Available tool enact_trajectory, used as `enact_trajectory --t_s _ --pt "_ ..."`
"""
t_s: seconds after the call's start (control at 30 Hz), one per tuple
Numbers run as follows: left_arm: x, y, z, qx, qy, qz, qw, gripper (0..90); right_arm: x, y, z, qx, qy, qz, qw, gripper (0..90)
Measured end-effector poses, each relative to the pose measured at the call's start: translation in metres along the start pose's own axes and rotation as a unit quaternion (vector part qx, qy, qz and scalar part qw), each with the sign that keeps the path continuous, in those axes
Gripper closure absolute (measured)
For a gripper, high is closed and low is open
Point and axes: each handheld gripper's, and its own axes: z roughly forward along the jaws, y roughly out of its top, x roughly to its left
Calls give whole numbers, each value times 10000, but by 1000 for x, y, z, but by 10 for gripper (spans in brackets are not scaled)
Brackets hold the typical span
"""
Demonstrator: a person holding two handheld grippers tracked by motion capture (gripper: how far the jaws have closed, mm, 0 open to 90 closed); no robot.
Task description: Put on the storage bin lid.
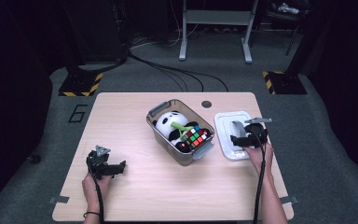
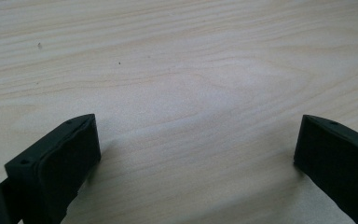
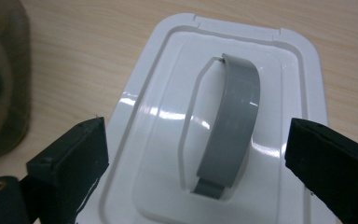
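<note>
A clear plastic bin stands at the table's middle, holding a panda plush and a colour cube. Its white lid lies flat to the bin's right, grey handle raised. My right gripper hovers open over the lid's near part; in the right gripper view its jaws stand either side of the handle without touching it, with the lid below. My left gripper rests open at the near left, over bare wood, nothing between its jaws.
The wooden table has a round cable hole at its far edge. Beyond it, on grey floor, lie black cables, stand bases with yellow-black tape and a metal frame. A bin corner shows left of the lid.
</note>
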Motion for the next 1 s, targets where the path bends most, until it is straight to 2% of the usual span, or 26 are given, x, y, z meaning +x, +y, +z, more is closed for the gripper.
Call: enact_trajectory --t_s 0.13,0.17,0.27,0.33,0.4,0.47,0.53,0.77,1.0 --pt "0 0 0 4 3 -4 10000 0 -9 10 20 119 11 142 9998 261" --pt "0 0 0 4 -1 -1 10000 0 -10 11 25 147 -61 87 9998 290" --pt "0 0 0 11 -9 0 10000 0 -14 13 36 368 -68 202 9991 368" --pt "0 0 0 25 -16 3 10000 0 -15 14 38 386 -54 245 9989 391" --pt "0 0 0 23 -15 7 10000 0 -16 14 40 410 -123 275 9987 479" --pt "0 0 0 20 -15 2 10000 0 -16 14 41 427 -122 334 9985 503" --pt "0 0 0 -2 0 -3 10000 0 -19 12 42 409 -117 368 9984 591" --pt "0 0 0 -1 0 0 10000 0 -20 11 42 372 -104 429 9983 627" --pt "0 0 0 -2 1 -3 10000 0 -21 12 39 301 -50 298 9991 666"
